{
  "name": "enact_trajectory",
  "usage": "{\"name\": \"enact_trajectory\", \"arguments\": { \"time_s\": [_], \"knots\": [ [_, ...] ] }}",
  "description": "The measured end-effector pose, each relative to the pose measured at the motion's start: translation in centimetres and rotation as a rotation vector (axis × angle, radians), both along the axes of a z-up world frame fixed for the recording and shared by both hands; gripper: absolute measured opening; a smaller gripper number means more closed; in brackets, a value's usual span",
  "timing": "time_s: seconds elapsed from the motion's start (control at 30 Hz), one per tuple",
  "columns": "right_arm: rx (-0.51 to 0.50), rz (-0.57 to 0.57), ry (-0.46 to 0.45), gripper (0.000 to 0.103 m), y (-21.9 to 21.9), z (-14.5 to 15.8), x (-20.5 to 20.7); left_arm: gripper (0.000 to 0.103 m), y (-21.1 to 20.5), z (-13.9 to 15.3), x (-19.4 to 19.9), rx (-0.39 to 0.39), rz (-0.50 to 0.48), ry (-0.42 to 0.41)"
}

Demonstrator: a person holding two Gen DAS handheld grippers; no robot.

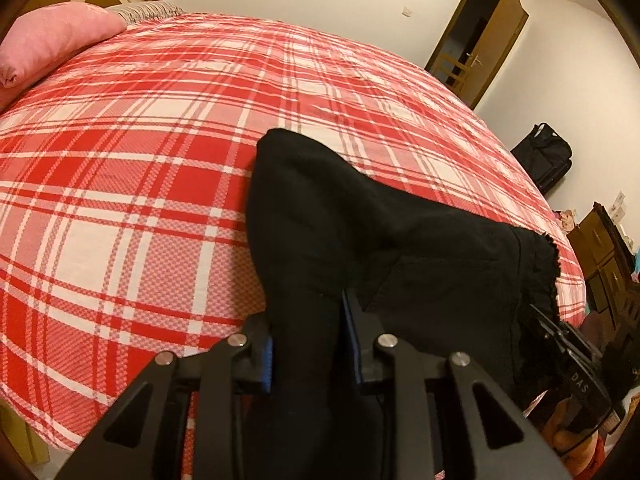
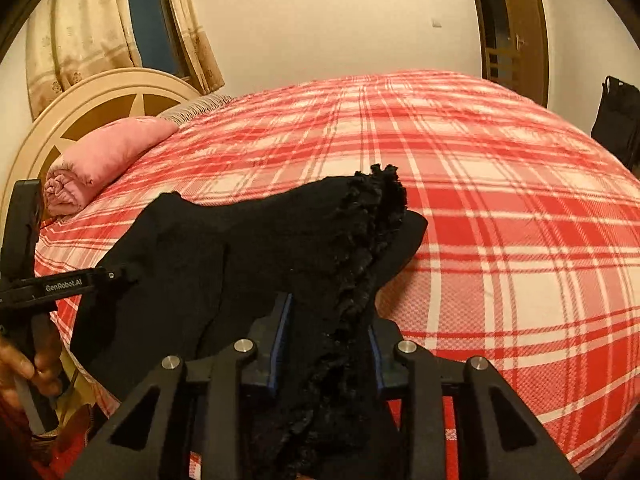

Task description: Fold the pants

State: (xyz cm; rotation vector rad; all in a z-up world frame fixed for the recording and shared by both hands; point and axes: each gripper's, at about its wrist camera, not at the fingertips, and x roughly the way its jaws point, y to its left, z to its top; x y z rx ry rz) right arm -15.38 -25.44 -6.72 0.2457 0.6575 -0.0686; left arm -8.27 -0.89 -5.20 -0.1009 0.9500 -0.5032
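From the left wrist view, the left hand-held gripper (image 1: 310, 344) has its jaws closed down on a thick bunch of the black pants (image 1: 360, 216), the cloth squeezed between the two blue-lined fingers (image 1: 267, 360). Ahead of it the garment rises in a dark hump over the plaid bedspread (image 1: 140, 160), its far end draped onto the bed. Off to its right, the frilly edge of the pants runs toward the right hand-held gripper (image 1: 560, 332), which shows only partly at the frame's edge. A pink pillow (image 1: 56, 44) lies far ahead to the left.

From the right wrist view, the right hand-held gripper (image 2: 328, 340) is likewise clamped on the pants (image 2: 260, 240), right along the ruffled hem (image 2: 372, 216), with fabric bulging up between its fingers. To its left the other hand-held gripper (image 2: 60, 284) holds the opposite end, so the garment hangs slack between the two, just above the bedspread (image 2: 500, 200).

The risk I see: each hold looks like a bunched wad, not a clean edge. If one side slips, or the two move unevenly, the pants would likely land twisted and creased, and the fold would come out crooked.
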Motion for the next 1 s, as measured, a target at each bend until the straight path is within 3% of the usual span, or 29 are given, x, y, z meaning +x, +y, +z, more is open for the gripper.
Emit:
{"name": "enact_trajectory", "arguments": {
  "time_s": [0.27, 1.0],
  "knots": [
    [0.034, 0.009, -0.052, 0.030, -0.2, 2.3, -0.3, 0.019, 0.0, 1.6, -0.4, -0.012, -0.011, -0.039],
    [0.033, 0.065, -0.163, 0.028, 1.6, 7.3, 1.5, 0.017, 1.0, 6.0, 0.3, -0.063, 0.017, -0.131]
  ]
}}
